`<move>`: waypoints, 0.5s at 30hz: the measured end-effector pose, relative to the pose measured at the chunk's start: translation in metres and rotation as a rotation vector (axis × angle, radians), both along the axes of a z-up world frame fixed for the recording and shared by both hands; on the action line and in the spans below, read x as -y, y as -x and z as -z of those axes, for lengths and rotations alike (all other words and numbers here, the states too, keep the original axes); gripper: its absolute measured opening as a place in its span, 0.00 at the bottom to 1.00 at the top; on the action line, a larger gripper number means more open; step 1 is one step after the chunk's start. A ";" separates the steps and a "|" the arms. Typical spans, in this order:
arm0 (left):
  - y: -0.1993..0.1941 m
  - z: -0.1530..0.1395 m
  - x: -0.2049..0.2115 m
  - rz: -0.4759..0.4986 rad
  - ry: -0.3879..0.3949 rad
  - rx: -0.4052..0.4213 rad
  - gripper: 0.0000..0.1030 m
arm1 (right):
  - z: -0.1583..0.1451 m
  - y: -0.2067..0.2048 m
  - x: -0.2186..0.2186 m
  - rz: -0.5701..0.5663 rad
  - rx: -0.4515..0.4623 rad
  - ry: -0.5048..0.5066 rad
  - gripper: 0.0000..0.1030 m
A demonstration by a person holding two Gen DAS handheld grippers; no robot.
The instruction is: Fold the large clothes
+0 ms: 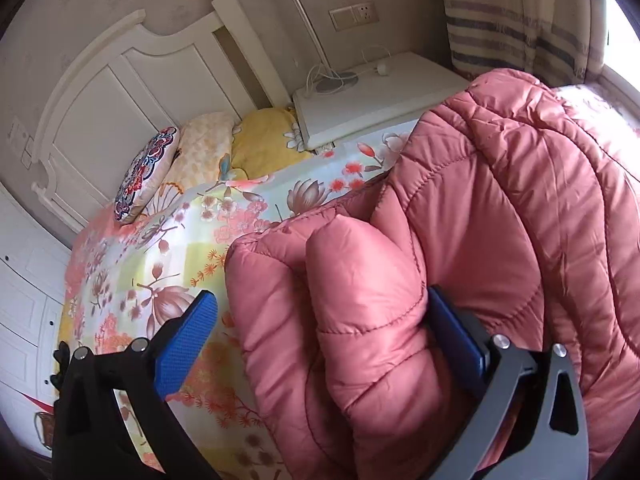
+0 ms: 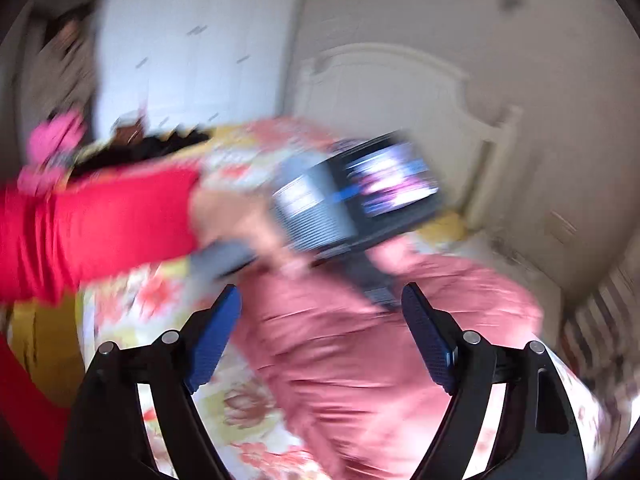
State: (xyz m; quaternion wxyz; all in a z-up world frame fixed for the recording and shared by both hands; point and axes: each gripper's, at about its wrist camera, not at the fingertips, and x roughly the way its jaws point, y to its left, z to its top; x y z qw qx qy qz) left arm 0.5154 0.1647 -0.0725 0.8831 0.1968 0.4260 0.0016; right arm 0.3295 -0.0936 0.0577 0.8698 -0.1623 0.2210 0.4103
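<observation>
Left wrist view: my left gripper (image 1: pixel 320 328) sits w/ a thick fold of the pink puffer jacket (image 1: pixel 460 240) bulging between its fingers – the right-hand pad is buried against the fabric, the left-hand pad (image 1: pixel 186 344) stands clear of it over the floral sheet, so I read it as wide, not clamped. Jacket lies on the bed (image 1: pixel 160 264), bunched toward the side nearest the white nightstand (image 1: pixel 380 96), well apart from the headboard (image 1: pixel 112 92) and the patterned cushion (image 1: pixel 146 174). Right wrist view is badly blurred – my right gripper (image 2: pixel 322 336) is spread wide above the jacket, nothing pinched. Beyond it, a red sleeve (image 2: pixel 100 224) and hand (image 2: pixel 236 216) carry the left gripper's body.
</observation>
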 end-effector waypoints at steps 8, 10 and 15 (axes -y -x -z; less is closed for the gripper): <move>0.007 0.002 -0.006 -0.027 0.068 0.041 0.98 | 0.030 -0.076 0.013 0.305 -0.200 0.034 0.77; 0.008 0.002 -0.008 -0.031 0.076 0.043 0.98 | 0.068 -0.075 -0.008 0.256 -0.276 0.093 0.77; 0.010 -0.004 -0.025 -0.085 0.130 0.029 0.98 | 0.116 -0.053 -0.051 0.305 -0.127 0.295 0.81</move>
